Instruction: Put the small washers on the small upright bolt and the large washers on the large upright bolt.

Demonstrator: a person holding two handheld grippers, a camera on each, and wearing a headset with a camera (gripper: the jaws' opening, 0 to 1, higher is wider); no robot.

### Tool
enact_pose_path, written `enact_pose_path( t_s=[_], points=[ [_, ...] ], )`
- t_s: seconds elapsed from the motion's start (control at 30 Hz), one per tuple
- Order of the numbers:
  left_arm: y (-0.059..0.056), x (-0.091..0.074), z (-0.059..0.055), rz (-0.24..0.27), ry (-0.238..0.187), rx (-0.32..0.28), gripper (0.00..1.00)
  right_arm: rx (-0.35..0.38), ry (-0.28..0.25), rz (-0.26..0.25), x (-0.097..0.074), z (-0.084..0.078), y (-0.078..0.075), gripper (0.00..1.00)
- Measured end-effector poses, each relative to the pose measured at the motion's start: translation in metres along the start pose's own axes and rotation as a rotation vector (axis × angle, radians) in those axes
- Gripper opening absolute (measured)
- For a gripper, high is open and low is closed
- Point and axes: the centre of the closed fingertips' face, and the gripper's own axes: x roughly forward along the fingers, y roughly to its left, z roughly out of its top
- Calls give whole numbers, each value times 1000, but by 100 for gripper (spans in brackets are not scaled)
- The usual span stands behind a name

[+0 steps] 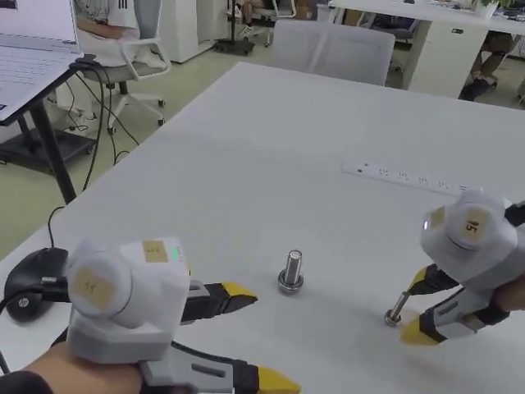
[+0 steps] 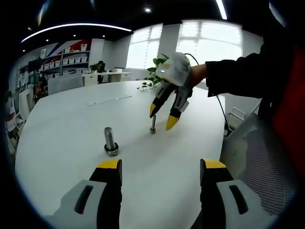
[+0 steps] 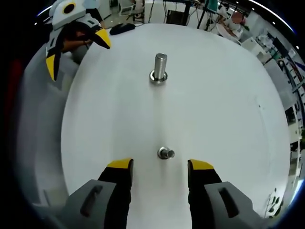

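White tabletop, two bolts standing.
Your right gripper hangs spread and empty, small bolt just ahead between its tips; large bolt stands farther forward, nearer your left gripper, likewise spread, empty.

"15" sticker, right tongs

The desk carries 2 upright bolts. The large bolt stands in the near half. The small bolt stands to its right, slightly nearer the person and well apart from it. The right tongs sit just right of the small bolt, which stands just before the gap between the 2 jaws. The left tongs sit left of the large bolt and nearer the person, clear of it. A power strip lies behind both bolts. A mouse rests at the desk's left edge.
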Motion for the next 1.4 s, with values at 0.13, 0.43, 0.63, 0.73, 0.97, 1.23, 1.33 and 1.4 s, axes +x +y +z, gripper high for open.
enact_pose_path(
  t_s=[0.13, 0.43, 0.63, 0.73, 0.97, 1.23, 1.33, 1.4],
  points=[
    [0, 0, 1, -1, -1, 1, 66, 38, -49, 1, -4, 1, 5, 52],
    [0, -1, 3, 0, -7, -2, 68, 93, -136, -35, -18, 3, 16, 69],
    [1, -2, 5, 3, -9, -1, 69, 157, -221, -39, -28, 9, 29, 74],
    [1, -4, 4, 5, -9, -2, 70, 178, -250, -50, -32, 11, 34, 76],
    [3, -8, 9, 20, -28, -3, 74, 230, -344, -71, -42, 20, 47, 81],
    [3, -14, 9, 29, -34, -9, 76, 302, -454, -129, -52, 22, 57, 93],
    [3, -16, 8, 33, -36, -15, 76, 350, -502, -134, -56, 20, 62, 95],
    [3, -18, 9, 38, -44, -19, 77, 373, -512, -138, -56, 17, 66, 98]
  ],
)
